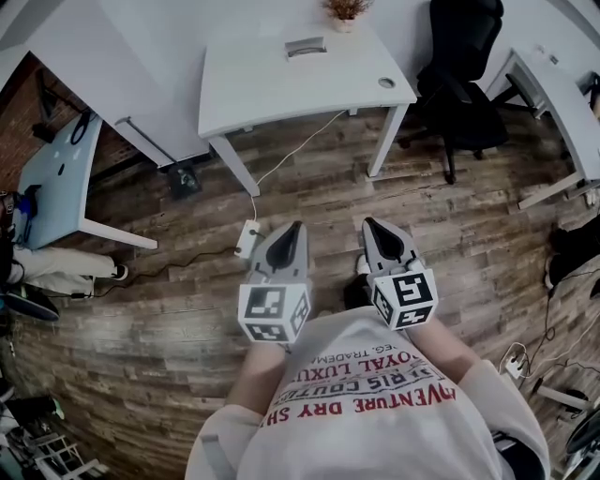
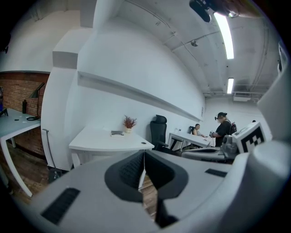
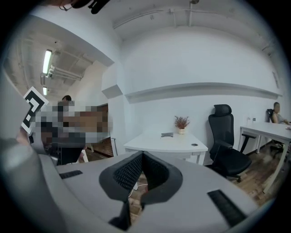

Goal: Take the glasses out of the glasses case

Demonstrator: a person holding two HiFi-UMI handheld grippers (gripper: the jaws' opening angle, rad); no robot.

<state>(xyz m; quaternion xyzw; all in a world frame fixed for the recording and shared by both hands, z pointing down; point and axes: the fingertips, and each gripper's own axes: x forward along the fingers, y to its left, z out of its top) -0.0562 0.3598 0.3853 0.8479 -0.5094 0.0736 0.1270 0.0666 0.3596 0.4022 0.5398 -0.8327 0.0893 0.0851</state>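
The grey glasses case (image 1: 305, 47) lies shut near the back edge of the white table (image 1: 281, 94), far ahead of me. It also shows as the small case (image 2: 117, 133) in the left gripper view and the case (image 3: 167, 134) in the right gripper view. My left gripper (image 1: 298, 226) and right gripper (image 1: 367, 222) are held side by side close to my chest, above the wooden floor and well short of the table. Both are shut with nothing between the jaws. The left gripper's (image 2: 144, 153) pads meet at the tip, as do the right gripper's (image 3: 142, 154).
A potted plant (image 1: 345, 13) stands behind the case. A black office chair (image 1: 464, 84) sits right of the table. A power strip (image 1: 247, 239) with its cable lies on the floor ahead. Other desks (image 1: 56, 178) flank the room; two people (image 2: 223, 129) are at far desks.
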